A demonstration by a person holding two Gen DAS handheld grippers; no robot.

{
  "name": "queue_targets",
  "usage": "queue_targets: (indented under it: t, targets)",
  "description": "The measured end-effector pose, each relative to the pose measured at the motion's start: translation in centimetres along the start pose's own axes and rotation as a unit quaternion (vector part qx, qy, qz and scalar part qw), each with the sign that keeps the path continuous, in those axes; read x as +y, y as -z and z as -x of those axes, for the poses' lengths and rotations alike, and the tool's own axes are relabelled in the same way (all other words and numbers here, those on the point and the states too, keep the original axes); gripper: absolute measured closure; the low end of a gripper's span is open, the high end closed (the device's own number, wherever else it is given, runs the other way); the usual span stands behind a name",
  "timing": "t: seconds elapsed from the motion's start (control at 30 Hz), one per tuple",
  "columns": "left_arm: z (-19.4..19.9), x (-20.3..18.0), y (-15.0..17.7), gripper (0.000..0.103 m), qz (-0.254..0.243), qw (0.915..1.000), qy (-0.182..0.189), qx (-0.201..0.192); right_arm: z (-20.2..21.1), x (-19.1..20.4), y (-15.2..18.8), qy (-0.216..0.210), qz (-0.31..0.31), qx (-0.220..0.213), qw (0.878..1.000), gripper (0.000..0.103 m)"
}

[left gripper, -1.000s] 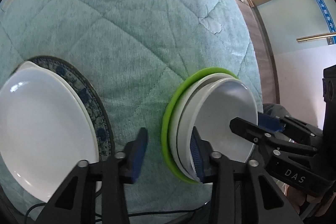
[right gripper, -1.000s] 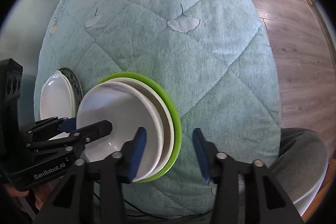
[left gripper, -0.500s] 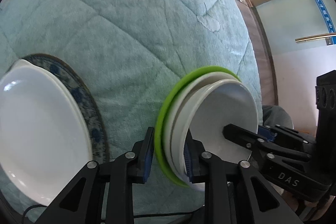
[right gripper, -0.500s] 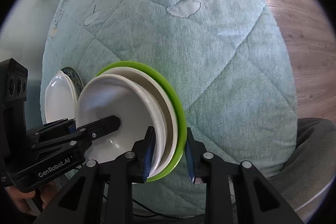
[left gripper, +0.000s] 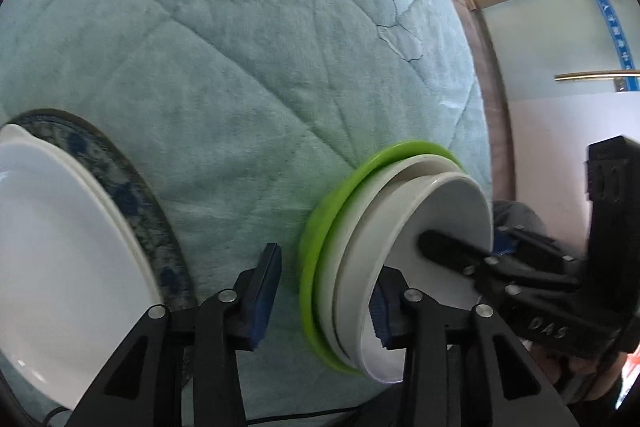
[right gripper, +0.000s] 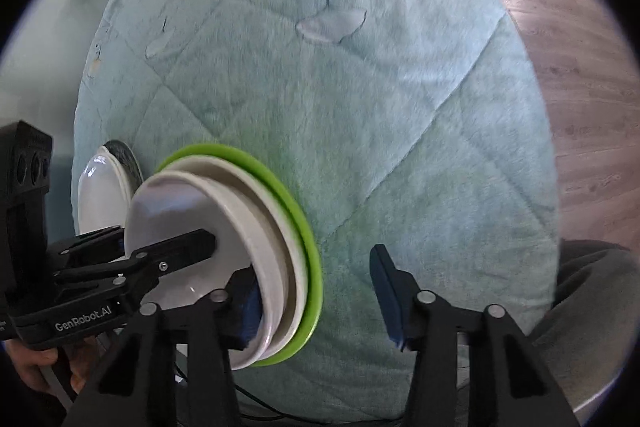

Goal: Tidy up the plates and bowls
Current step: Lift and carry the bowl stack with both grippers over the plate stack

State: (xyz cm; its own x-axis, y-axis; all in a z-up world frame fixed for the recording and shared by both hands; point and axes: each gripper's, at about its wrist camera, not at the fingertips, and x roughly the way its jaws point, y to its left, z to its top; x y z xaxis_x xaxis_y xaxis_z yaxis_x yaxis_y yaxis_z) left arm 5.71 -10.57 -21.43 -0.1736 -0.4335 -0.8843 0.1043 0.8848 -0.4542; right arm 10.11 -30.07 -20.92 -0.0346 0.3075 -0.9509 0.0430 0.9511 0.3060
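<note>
Stack of white bowl (left gripper: pixel 436 227) on white plate (right gripper: pixel 280 223) on green plate (left gripper: pixel 320 251) sits at near tabletop (left gripper: pixel 248 75) edge.

Left tool (left gripper: pixel 324 299) and right tool (right gripper: pixel 316 291): both wide open, straddling stack rims, gripping nothing (slight blur).

Second stack, white dish (left gripper: pixel 56 247) on blue-patterned plate (left gripper: pixel 132 203), lies to left, apart.

Step judged: stack positioning. Next: clamp both sides evenly before lifting.

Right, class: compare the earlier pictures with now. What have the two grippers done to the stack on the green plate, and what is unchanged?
Both let go. The left gripper and right gripper, pinched on the stack's rim half a second ago, have opened wide. The green plate and its white dishes stay stacked; the white plate still lies on the blue-patterned plate.
</note>
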Motion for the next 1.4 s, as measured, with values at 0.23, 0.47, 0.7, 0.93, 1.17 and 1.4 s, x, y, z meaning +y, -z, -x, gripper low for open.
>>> queue_targets:
  t: [0.23,0.47,0.7,0.93,1.17,1.4]
  targets:
    - [-0.4,0.3,-0.2,0.071,0.006,0.9997,0.021,0.000,-0.6,1.5,-0.1,-0.023,0.005,0.001,1.000,0.076]
    - [-0.1,-0.9,0.1,0.071,-0.011,0.9998,-0.006,-0.012,-0.1,2.2,0.6,-0.001,0.007,-0.011,1.000,0.077]
    - [3.3,-2.2,1.0,0.071,-0.014,0.9990,-0.011,-0.040,2.3,3.8,1.1,0.006,0.015,-0.035,0.999,0.079]
    - [9.3,-3.8,1.6,0.072,-0.016,0.9971,-0.015,-0.073,7.3,6.8,1.4,0.007,0.031,-0.077,0.997,0.079]
    - [16.4,-2.5,3.0,0.072,-0.004,0.9940,-0.027,-0.106,10.9,11.7,1.7,-0.004,0.055,-0.103,0.993,0.079]
    - [21.1,1.7,4.5,0.072,0.031,0.9906,-0.042,-0.127,10.9,17.1,0.9,-0.021,0.087,-0.097,0.991,0.079]
